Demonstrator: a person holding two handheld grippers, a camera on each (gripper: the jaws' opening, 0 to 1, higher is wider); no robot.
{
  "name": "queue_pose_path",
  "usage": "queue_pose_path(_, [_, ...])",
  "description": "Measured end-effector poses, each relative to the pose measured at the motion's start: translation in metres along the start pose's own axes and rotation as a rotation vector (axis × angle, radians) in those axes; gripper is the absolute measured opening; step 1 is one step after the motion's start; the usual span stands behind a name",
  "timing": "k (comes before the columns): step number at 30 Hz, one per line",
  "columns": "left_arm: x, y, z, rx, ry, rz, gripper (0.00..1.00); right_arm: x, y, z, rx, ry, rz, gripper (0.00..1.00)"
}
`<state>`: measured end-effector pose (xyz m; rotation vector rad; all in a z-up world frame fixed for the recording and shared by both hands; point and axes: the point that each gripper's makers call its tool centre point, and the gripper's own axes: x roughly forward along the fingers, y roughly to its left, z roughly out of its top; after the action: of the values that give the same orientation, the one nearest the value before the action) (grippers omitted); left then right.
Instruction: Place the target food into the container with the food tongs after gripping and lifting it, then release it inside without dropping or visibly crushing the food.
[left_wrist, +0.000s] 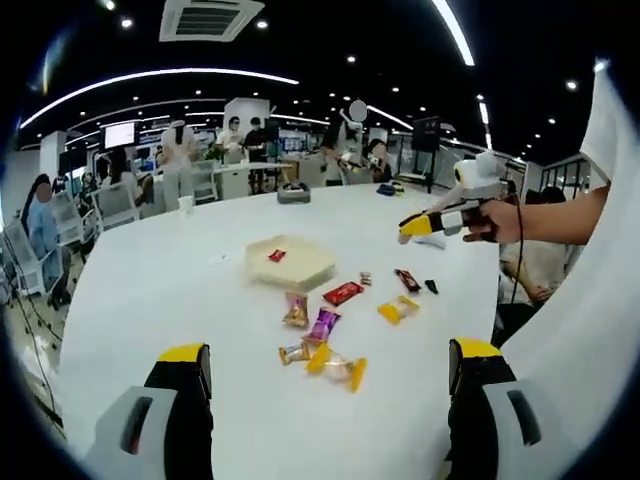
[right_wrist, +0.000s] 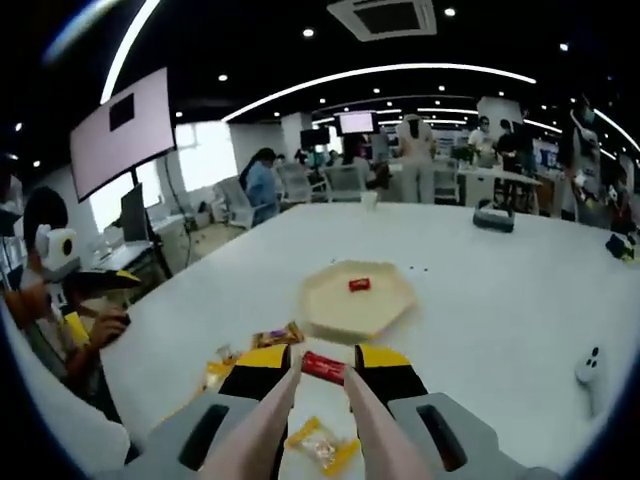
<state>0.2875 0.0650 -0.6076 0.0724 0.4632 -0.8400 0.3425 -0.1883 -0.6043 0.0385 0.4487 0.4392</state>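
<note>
Red candy (right_wrist: 323, 367) pinched between right tongs (right_wrist: 322, 385), partly hidden; left tongs (left_wrist: 328, 362) spread wide.

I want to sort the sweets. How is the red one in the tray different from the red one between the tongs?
The small red candy lies inside the beige tray; the red snack bar sits between the tong tips, outside the tray. The candy looks smaller and squarer; the bar longer. Both wrappers are red.

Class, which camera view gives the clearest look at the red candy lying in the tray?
The right gripper view: the red candy sits near the middle of the tray, seen from above. In the left gripper view the same candy looks smaller and flatter.
</note>
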Motion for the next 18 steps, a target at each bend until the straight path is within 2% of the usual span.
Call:
queue_pose_path(2, [0.003,-0.004,0.004,-0.005,-0.017,-0.024,0.99,-0.003,-0.004,-0.002,-0.003,0.009,-0.013,0.24])
queue_pose_path(3, [0.004,-0.009,0.006,0.017,-0.021,-0.05,0.99,-0.008,-0.004,-0.001,0.009,0.002,-0.027,0.24])
queue_pose_path(6, [0.005,-0.012,0.007,0.053,-0.012,-0.071,0.99,-0.012,-0.002,-0.002,0.026,-0.01,-0.041,0.24])
queue_pose_path(8, [0.004,-0.008,0.006,0.061,-0.011,-0.065,0.99,-0.012,-0.001,-0.005,0.024,-0.002,-0.046,0.24])
queue_pose_path(12, [-0.002,-0.006,0.01,0.036,-0.026,-0.06,0.99,-0.014,0.007,0.005,0.017,-0.029,-0.034,0.25])
queue_pose_path(18, [-0.002,0.0,0.011,0.06,-0.023,-0.04,0.99,-0.011,0.001,0.005,0.022,-0.038,-0.042,0.24])
